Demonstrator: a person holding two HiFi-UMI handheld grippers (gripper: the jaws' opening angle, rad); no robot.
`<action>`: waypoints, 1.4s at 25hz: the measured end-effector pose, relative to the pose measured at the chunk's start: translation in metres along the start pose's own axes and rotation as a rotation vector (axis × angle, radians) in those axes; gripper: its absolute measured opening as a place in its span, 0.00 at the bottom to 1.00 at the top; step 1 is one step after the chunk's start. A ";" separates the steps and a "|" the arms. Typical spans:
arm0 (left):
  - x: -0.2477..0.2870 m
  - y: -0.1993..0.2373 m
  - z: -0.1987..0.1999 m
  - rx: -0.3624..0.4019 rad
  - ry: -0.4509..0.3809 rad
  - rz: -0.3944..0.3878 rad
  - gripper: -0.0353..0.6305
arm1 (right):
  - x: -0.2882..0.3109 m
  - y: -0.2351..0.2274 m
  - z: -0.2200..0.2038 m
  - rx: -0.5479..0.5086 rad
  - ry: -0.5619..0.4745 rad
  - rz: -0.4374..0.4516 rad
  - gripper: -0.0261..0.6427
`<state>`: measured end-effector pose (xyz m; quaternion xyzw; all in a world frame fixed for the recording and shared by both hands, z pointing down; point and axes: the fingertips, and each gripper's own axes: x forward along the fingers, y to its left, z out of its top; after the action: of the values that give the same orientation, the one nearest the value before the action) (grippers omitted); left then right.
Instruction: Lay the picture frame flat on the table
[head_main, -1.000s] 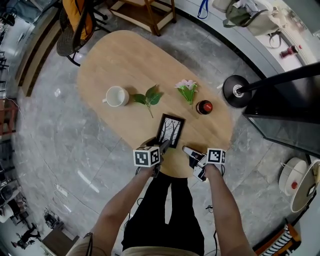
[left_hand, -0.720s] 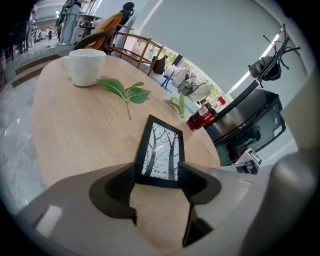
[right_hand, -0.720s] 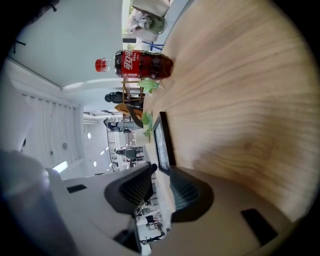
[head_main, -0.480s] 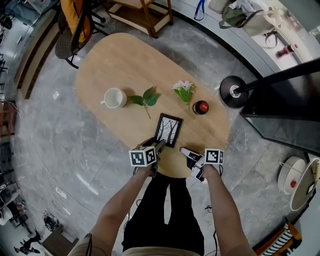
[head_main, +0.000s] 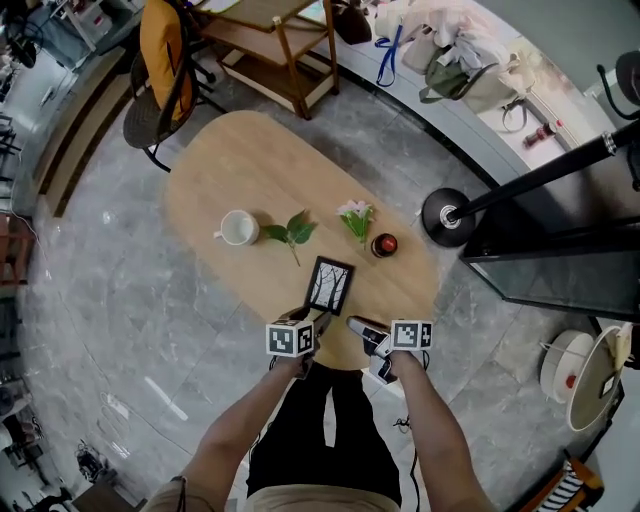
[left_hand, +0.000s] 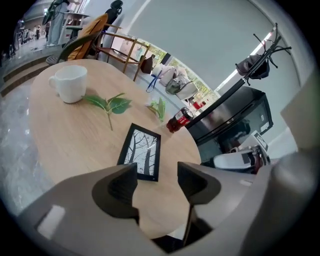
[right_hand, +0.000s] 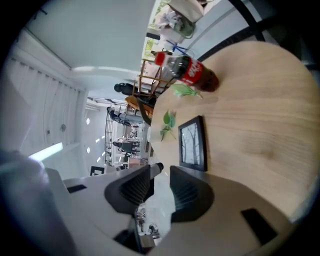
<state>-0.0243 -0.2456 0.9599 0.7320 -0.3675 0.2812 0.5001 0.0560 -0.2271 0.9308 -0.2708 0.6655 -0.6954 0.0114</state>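
Table (head_main: 230, 170) bears flat picture frame (head_main: 329, 285); left gripper (head_main: 316, 320), right gripper (head_main: 360, 328) hover near, gaping.

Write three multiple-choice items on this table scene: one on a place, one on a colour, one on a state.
1. What lies between the mug and the flowers?
A. a leafy sprig
B. a spoon
C. a book

2. What colour is the border of the picture frame?
A. gold
B. black
C. white

3. How do the left tongs stand?
A. shut on the picture frame
B. shut on the mug
C. open and empty

Answers:
1 A: in the head view the green sprig lies between the two.
2 B: a black border surrounds the tree print.
3 C: the left gripper view shows the jaws apart, with only the table between them.
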 end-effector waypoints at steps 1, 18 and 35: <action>-0.009 -0.008 0.005 0.027 -0.001 -0.005 0.44 | -0.001 0.012 -0.001 -0.049 0.020 -0.026 0.20; -0.207 -0.157 0.077 0.367 -0.181 -0.014 0.15 | -0.078 0.245 -0.018 -0.759 0.036 -0.388 0.15; -0.422 -0.276 0.200 0.685 -0.967 0.153 0.06 | -0.191 0.480 0.032 -1.319 -0.674 -0.366 0.05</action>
<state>-0.0313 -0.2614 0.4177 0.8681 -0.4934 0.0539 -0.0102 0.0665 -0.2393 0.4133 -0.5251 0.8482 -0.0245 -0.0657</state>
